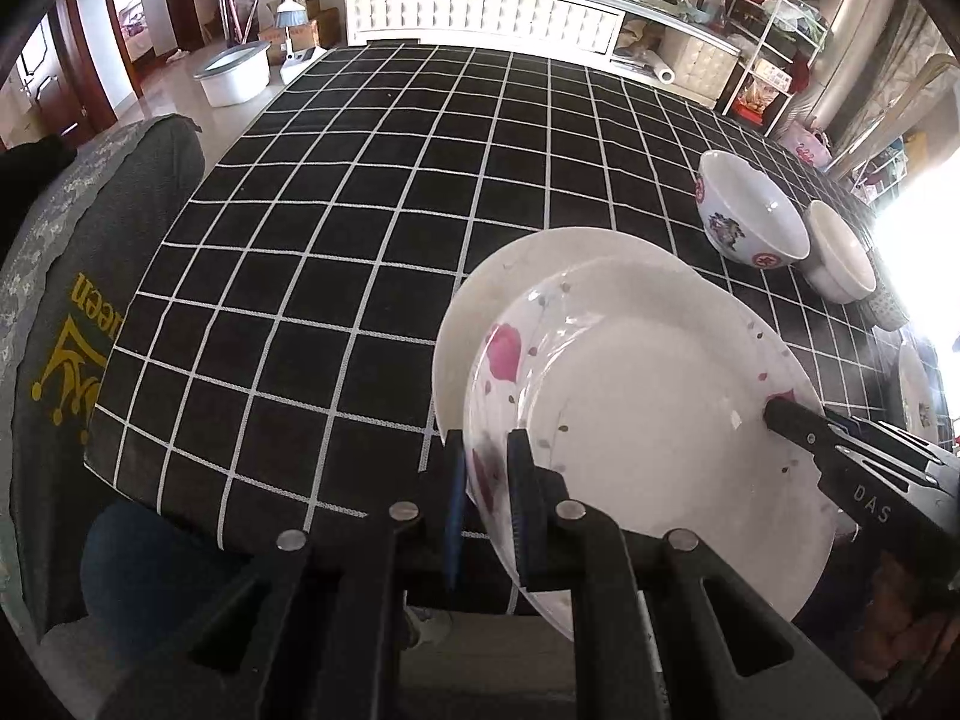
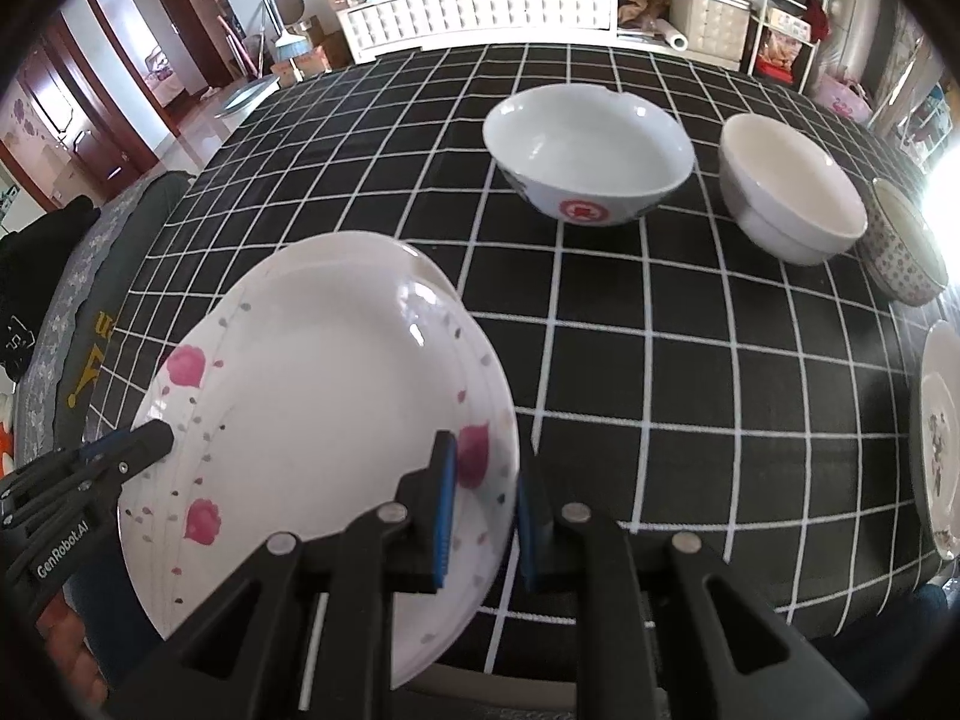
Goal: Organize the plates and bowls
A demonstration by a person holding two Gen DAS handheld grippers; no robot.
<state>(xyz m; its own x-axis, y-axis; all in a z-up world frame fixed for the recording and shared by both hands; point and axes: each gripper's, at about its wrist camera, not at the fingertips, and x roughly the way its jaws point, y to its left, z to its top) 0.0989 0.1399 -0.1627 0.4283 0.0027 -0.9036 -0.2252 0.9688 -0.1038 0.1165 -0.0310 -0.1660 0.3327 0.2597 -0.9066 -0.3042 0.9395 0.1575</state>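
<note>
A white plate with pink flowers [image 1: 648, 396] [image 2: 324, 396] lies on top of a plain white plate [image 1: 480, 306] [image 2: 336, 249] near the table's front edge. My left gripper [image 1: 487, 504] is shut on the flowered plate's left rim. My right gripper [image 2: 483, 510] is shut on its right rim; it also shows in the left wrist view [image 1: 780, 408]. The left gripper shows in the right wrist view [image 2: 153, 438]. A patterned bowl [image 1: 750, 207] [image 2: 591, 156], a white bowl [image 1: 840, 252] [image 2: 792, 192] and a dotted bowl [image 2: 906, 252] stand beyond.
Another decorated plate [image 2: 939, 438] [image 1: 918, 396] lies at the table's right edge. The table has a black checked cloth [image 1: 360, 240] [image 2: 660, 360]. A grey cushioned chair [image 1: 78, 276] stands at the left. A white cabinet [image 2: 480, 6] is behind.
</note>
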